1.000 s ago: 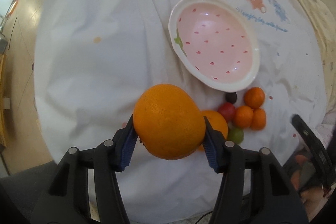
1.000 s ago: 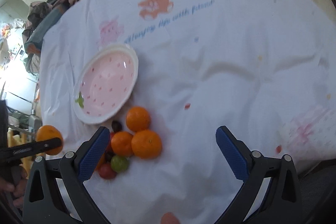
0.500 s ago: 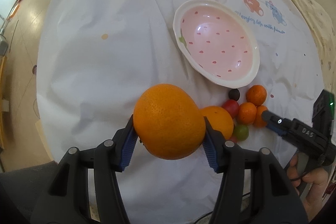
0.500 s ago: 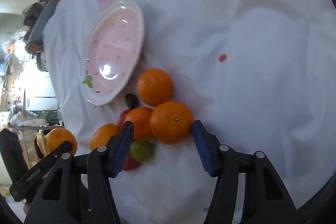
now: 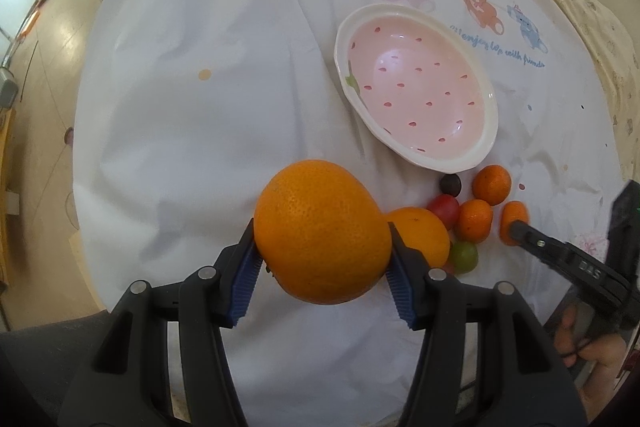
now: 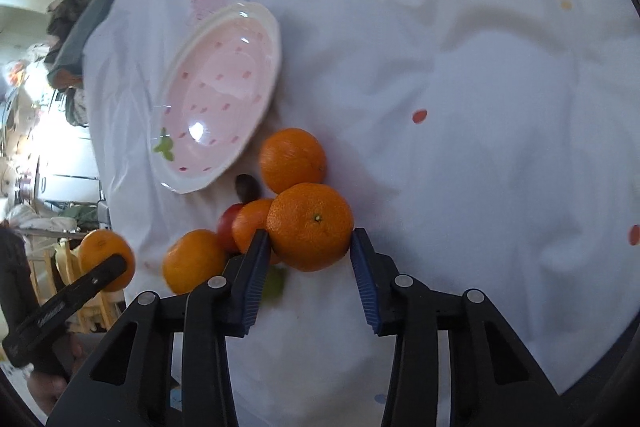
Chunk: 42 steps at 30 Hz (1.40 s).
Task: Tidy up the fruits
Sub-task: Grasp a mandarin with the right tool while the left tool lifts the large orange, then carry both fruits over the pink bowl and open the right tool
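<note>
My left gripper (image 5: 322, 241) is shut on a large orange (image 5: 320, 227) and holds it above the white cloth, just in front of the fruit pile. My right gripper (image 6: 308, 237) points down at that pile, and its jaws are closing on a tangerine (image 6: 310, 225) whose sides the blue pads meet. Around it lie another tangerine (image 6: 292, 159), a third one (image 6: 250, 223) behind the left pad, an orange (image 6: 192, 263), a red tomato (image 5: 444, 209), a green fruit (image 5: 464, 255) and a dark one (image 5: 451, 184). The pink strawberry bowl (image 5: 420, 95) stands empty behind the pile.
The white cloth (image 5: 220, 107) with cartoon prints covers a round table, bare to the left of the bowl. Its edge falls off to a wooden floor (image 5: 36, 75) at the left. A person's hand (image 5: 596, 359) holds the right gripper at the lower right.
The right gripper has dropped toward the fruit pile and its jaws have narrowed from wide open onto the tangerine. The left gripper has kept the large orange nearly still.
</note>
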Tool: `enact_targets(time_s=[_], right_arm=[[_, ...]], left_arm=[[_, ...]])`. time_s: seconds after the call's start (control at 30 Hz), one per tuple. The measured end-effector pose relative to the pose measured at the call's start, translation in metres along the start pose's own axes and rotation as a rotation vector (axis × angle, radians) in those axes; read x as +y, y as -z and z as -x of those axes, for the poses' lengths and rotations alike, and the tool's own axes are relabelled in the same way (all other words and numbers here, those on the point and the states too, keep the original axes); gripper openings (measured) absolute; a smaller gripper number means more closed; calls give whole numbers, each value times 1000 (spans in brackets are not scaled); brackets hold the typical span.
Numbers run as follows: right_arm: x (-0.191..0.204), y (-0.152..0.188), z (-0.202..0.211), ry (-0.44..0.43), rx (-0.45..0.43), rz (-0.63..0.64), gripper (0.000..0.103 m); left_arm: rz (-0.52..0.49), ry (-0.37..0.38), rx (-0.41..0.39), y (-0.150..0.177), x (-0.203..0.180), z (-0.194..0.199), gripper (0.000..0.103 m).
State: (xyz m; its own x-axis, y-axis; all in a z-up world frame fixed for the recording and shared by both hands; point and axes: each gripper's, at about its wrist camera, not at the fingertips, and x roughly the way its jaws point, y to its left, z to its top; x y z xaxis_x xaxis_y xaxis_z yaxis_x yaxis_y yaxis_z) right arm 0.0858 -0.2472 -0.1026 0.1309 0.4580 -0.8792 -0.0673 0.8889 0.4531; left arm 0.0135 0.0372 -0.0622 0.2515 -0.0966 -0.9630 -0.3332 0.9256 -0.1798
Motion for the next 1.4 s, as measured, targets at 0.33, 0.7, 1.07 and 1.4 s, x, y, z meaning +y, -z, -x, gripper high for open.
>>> enact_targets(time_s=[0.33, 0.7, 1.07, 1.4], right_arm=[[10, 0, 45, -52, -176, 35, 43], [42, -52, 68, -193, -288, 141, 43], [61, -117, 26, -155, -210, 216, 43], [63, -149, -25, -122, -124, 222, 43]], left_arm=[[-41, -33, -52, 4, -8, 9, 53], [-101, -14, -117, -45, -26, 33, 53], [-148, -28, -102, -106, -46, 0, 53], [-199, -14, -74, -125, -62, -47, 53]])
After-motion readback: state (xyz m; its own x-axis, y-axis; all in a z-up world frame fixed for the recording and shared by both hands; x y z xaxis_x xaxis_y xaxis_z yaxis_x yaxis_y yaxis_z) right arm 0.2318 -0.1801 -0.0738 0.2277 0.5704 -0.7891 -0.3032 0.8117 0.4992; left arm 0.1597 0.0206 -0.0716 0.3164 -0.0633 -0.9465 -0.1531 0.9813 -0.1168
